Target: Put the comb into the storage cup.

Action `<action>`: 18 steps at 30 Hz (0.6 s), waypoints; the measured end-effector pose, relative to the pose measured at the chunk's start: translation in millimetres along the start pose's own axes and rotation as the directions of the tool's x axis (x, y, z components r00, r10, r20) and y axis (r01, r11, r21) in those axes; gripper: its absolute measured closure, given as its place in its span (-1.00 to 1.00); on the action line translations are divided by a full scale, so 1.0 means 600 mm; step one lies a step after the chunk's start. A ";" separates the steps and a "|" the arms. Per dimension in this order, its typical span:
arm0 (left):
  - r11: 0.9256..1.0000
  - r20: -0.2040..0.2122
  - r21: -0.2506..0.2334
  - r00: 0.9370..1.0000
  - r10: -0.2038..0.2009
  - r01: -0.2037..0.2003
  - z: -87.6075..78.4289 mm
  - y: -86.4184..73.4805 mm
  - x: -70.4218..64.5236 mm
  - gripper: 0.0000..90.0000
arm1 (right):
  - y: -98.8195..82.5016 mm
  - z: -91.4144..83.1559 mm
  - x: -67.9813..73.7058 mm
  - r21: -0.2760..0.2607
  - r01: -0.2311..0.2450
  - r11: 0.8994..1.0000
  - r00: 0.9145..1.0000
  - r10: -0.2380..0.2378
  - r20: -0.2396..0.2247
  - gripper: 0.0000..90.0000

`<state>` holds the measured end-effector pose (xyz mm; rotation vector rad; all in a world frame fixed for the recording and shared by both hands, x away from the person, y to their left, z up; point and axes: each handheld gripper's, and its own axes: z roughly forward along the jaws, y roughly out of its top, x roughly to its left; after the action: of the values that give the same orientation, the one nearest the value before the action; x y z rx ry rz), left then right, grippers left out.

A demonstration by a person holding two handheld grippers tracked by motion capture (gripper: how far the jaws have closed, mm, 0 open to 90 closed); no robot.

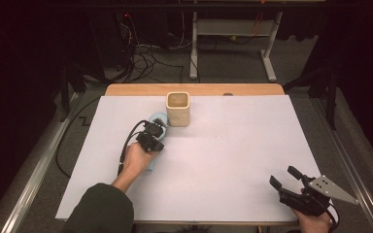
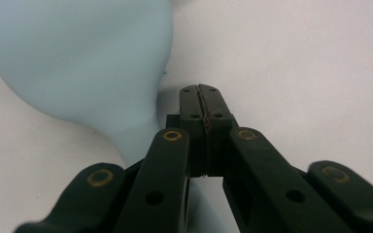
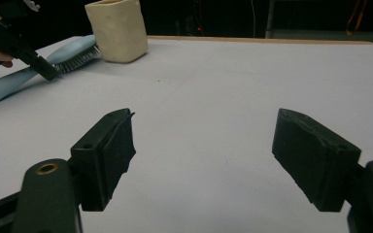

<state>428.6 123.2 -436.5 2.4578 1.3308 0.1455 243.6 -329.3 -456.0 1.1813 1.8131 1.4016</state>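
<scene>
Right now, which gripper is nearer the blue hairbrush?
Left. The left gripper, jaws shut, sits right at the blue hairbrush by the cream cup. The right gripper, open, rests far off at the table's near right corner.

A dim room with dark, nearly black surroundings. In the middle stands a desk [image 1: 252, 160] covered by a large white sheet, with a strip of pale wood edge [image 1: 194, 89] showing along its far side. Grey carpet floor [image 1: 233, 68] lies beyond it. A tangle of black cables [image 1: 143, 60] runs across the floor at the far left. Farther back stands a white metal frame [image 1: 233, 29] on two feet. Metal rails [image 1: 29, 179] flank the desk on both sides.
</scene>
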 end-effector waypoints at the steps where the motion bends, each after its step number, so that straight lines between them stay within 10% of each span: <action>1: 1.000 0.000 -0.001 1.000 -0.001 0.001 0.000 -0.001 0.001 0.99 | 0.000 0.000 0.000 -0.003 0.001 1.000 1.000 -0.001 0.002 -0.47; 18: 1.000 -0.015 0.003 1.000 -0.017 0.017 -0.005 -0.021 0.015 0.99 | 0.000 -0.001 0.000 -0.002 0.002 1.000 1.000 -0.002 -0.001 -0.47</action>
<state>423.0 137.6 -438.7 2.4518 1.3585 0.1581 243.1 -329.3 -455.8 1.1781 1.8127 1.4029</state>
